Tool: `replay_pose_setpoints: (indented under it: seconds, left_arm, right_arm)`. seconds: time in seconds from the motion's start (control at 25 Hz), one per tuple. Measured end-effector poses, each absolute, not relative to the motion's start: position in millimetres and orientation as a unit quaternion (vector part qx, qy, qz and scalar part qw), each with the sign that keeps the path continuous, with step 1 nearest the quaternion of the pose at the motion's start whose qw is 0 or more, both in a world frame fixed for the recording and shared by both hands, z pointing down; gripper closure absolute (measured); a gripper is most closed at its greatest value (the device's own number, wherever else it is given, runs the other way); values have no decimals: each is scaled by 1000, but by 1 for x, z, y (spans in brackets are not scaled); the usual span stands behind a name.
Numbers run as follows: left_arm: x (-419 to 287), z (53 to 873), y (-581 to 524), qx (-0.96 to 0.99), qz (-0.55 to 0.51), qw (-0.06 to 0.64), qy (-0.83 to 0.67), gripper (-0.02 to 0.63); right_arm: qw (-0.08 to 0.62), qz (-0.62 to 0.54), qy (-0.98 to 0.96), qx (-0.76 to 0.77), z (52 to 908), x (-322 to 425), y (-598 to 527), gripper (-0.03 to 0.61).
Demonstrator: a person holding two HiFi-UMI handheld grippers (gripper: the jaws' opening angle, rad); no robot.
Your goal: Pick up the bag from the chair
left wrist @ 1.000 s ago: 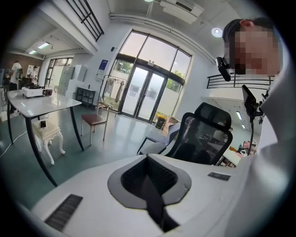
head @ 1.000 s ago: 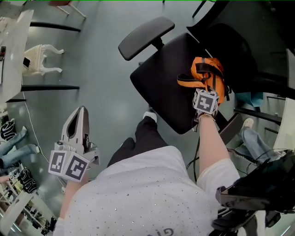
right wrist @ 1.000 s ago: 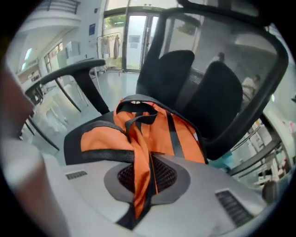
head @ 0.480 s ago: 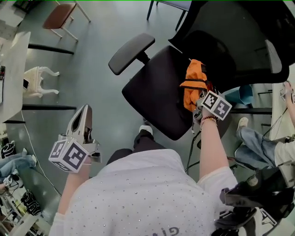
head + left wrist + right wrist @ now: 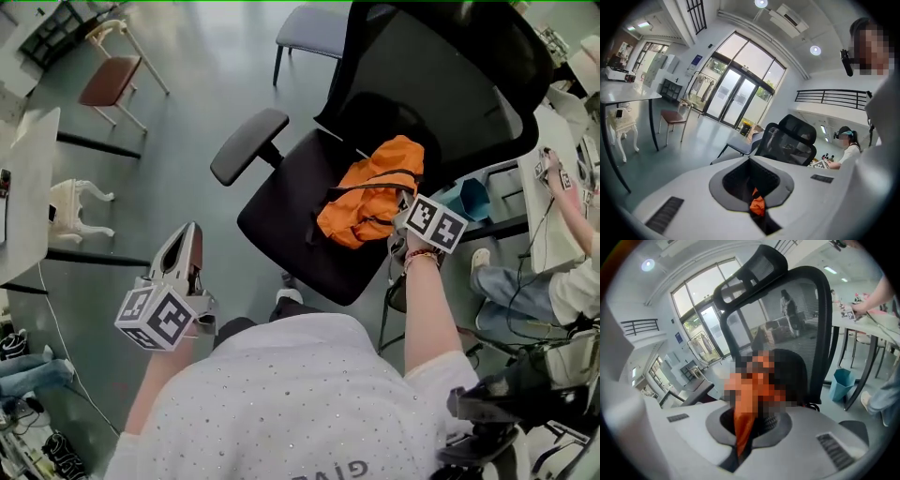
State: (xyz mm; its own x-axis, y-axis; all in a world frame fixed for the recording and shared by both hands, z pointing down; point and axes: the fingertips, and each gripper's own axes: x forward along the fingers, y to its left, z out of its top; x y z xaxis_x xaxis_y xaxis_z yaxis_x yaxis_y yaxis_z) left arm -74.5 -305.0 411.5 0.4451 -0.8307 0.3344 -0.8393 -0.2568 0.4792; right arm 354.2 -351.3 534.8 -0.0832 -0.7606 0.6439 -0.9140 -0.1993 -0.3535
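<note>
Orange bag [image 5: 367, 192] tight in the clenched right claw [image 5: 740, 445], forearm [image 5: 418, 302] outstretched over chair seat [image 5: 281, 212]

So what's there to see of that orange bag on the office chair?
The orange bag is soft, crumpled fabric crossed by dark straps. It lies slumped on the black chair, across the seat near the backrest. The right gripper has its jaws shut on a fold of the fabric at the bag's near end.

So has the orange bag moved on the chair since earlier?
Yes. Clamped in the right gripper, the orange bag has come away from the back corner of the chair seat and now spreads over its middle.
</note>
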Motion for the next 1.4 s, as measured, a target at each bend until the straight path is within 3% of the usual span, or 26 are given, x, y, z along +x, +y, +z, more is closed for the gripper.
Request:
replay_pose_setpoints:
  seconds: [0.76, 1.04, 1.4]
  left_arm:
    - [-48, 322, -283, 850, -69, 273, -445, 607]
    - [-73, 284, -230, 894, -53, 207, -394, 607]
    - [-140, 266, -147, 919, -73, 224, -315, 607]
  right_arm:
    - [17, 305, -708, 636, 371, 261, -291, 574]
    - [-11, 252, -727, 638, 304, 202, -229, 574]
    - [-87, 198, -728, 651, 244, 117, -126, 574]
